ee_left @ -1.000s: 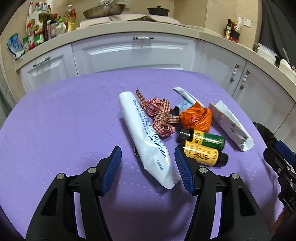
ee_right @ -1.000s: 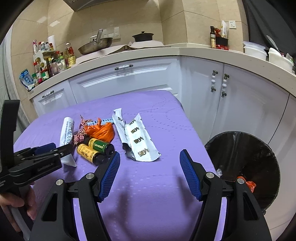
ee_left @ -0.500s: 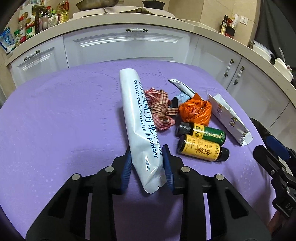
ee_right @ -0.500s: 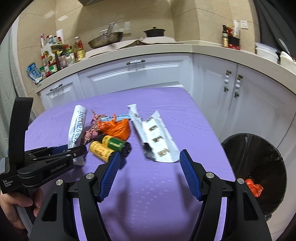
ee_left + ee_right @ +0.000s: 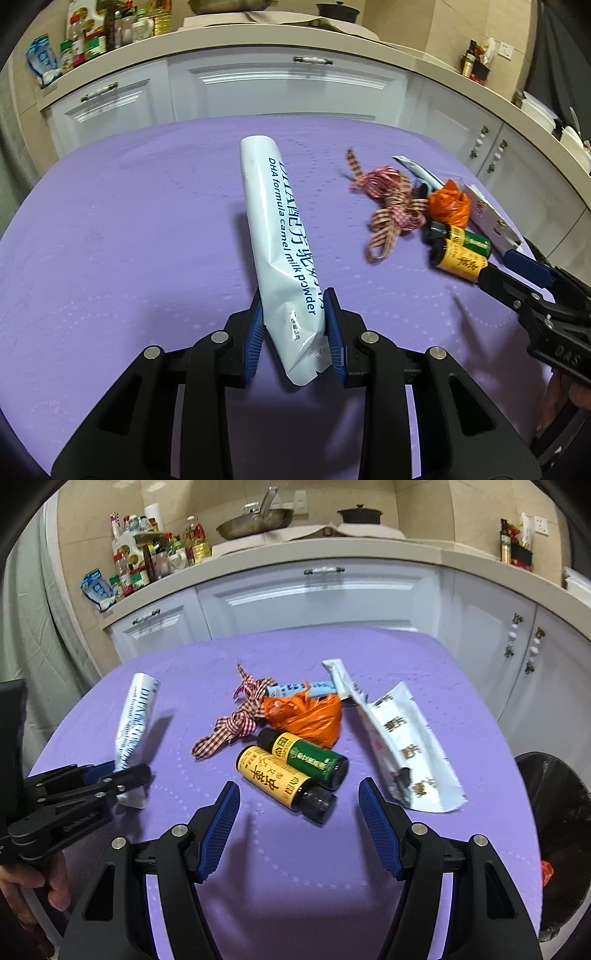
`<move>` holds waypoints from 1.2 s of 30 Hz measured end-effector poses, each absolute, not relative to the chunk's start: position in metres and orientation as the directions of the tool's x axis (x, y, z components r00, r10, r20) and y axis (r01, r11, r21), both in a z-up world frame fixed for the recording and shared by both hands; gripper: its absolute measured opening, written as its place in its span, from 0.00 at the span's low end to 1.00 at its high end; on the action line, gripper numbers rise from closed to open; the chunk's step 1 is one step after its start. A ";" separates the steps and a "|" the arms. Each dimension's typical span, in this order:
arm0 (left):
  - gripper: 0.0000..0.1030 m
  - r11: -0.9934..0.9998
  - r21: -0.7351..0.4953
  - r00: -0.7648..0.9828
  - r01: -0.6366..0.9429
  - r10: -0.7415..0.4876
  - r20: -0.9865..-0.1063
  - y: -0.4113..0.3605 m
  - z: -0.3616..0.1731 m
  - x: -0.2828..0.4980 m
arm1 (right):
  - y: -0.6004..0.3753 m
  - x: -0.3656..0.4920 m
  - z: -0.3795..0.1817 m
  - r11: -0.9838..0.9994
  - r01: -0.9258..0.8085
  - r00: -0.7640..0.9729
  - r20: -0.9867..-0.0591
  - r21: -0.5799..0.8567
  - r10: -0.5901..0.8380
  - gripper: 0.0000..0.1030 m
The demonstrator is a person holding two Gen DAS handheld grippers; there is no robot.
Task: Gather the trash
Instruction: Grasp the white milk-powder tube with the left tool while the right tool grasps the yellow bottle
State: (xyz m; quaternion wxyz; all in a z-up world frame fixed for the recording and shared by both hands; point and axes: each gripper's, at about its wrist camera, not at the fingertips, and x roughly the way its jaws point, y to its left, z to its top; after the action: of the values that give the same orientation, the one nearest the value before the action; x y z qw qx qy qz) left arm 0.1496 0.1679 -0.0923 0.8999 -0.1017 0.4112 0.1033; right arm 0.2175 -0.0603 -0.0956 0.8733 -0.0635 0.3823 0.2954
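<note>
Two grippers, two jobs: your left gripper pinches the milk powder sachet by its end for binning; your right gripper gapes empty, lined up on the yellow bottle.

R gripper low centre, jaws wide, nothing between; yellow bottle just ahead, touching green bottle. Orange bag and checked ribbon behind. L gripper at left edge clamped white milk-powder sachet. Black bin lower right.
</note>
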 end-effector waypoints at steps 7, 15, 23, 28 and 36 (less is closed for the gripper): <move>0.29 0.954 -0.106 0.642 -0.280 0.104 -0.760 0.180 -0.093 0.139 | -0.052 0.216 -0.104 0.789 -0.598 0.463 -0.743 0.141 0.484 0.62; 0.29 0.947 -0.115 0.645 -0.299 0.111 -0.756 0.193 -0.092 0.132 | -0.044 0.212 -0.100 0.784 -0.612 0.469 -0.748 0.108 0.470 0.62; 0.29 0.941 -0.125 0.646 -0.313 0.114 -0.755 0.202 -0.093 0.127 | -0.022 0.217 -0.105 0.760 -0.645 0.440 -0.776 0.077 0.453 0.43; 0.29 0.939 -0.130 0.648 -0.317 0.115 -0.753 0.204 -0.092 0.126 | -0.015 0.220 -0.105 0.764 -0.641 0.449 -0.772 0.072 0.450 0.43; 0.29 0.937 -0.133 0.650 -0.322 0.117 -0.751 0.207 -0.092 0.122 | -0.011 0.219 -0.107 0.772 -0.632 0.464 -0.764 0.070 0.449 0.27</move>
State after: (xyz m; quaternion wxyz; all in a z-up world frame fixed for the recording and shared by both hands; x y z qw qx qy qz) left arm 0.1225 0.2067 -0.0920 0.8992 -0.1281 0.4001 0.1220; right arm 0.2185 -0.0113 -0.1067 0.8482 -0.1120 0.4081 0.3184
